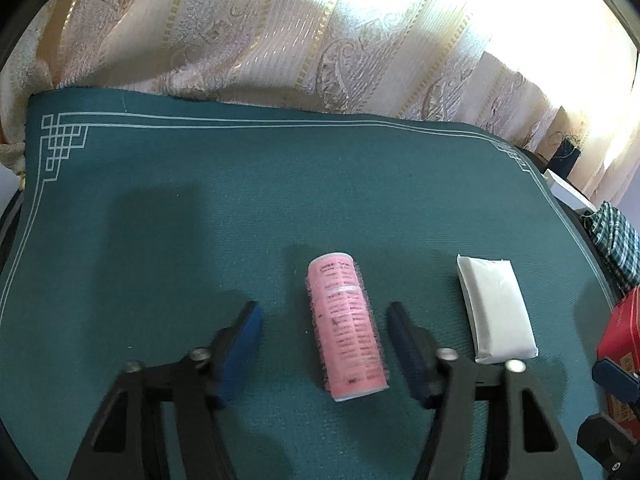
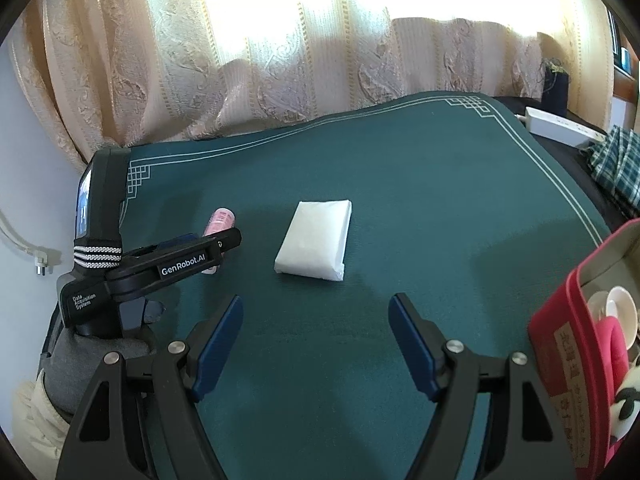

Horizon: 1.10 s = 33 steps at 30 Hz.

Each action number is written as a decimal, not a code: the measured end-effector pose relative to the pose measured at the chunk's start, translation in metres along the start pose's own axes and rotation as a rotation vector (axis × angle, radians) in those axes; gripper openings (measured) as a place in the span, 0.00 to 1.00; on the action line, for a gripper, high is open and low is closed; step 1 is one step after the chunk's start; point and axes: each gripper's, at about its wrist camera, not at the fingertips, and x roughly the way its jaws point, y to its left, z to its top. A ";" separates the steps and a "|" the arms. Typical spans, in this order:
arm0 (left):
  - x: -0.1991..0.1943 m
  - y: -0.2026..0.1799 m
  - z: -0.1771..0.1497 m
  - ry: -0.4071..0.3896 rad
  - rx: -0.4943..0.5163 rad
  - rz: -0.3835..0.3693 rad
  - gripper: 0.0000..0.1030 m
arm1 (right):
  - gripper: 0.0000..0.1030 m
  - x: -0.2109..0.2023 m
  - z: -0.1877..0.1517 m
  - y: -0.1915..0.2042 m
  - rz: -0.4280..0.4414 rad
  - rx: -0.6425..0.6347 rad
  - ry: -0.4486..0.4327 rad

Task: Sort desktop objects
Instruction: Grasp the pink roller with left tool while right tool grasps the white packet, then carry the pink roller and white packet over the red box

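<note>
Between the left claw point(image 1: 324, 334)'s parted pads lies a light, stiff pink roller point(image 1: 344, 326), untouched; grip mid-barrel. Right claw point(image 2: 316, 340) gapes empty.

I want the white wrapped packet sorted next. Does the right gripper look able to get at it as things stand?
Probably yes. The right gripper stands open with the white wrapped packet lying ahead of it on bare green mat; nothing sits between. The left gripper and pink tube are off to one side.

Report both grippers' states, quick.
Left gripper: open, pads either side of the pink roller, not touching it.
Right gripper: open, empty, short of the white packet.
</note>
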 end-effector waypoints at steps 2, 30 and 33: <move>0.000 0.000 0.000 -0.003 0.002 -0.013 0.35 | 0.76 0.003 0.003 0.003 -0.007 -0.009 0.002; -0.013 0.003 -0.006 -0.046 0.019 -0.020 0.29 | 0.50 0.096 0.035 0.033 -0.220 -0.141 0.103; -0.014 0.001 -0.007 -0.049 0.025 -0.019 0.29 | 0.50 0.093 0.031 0.030 -0.200 -0.132 0.098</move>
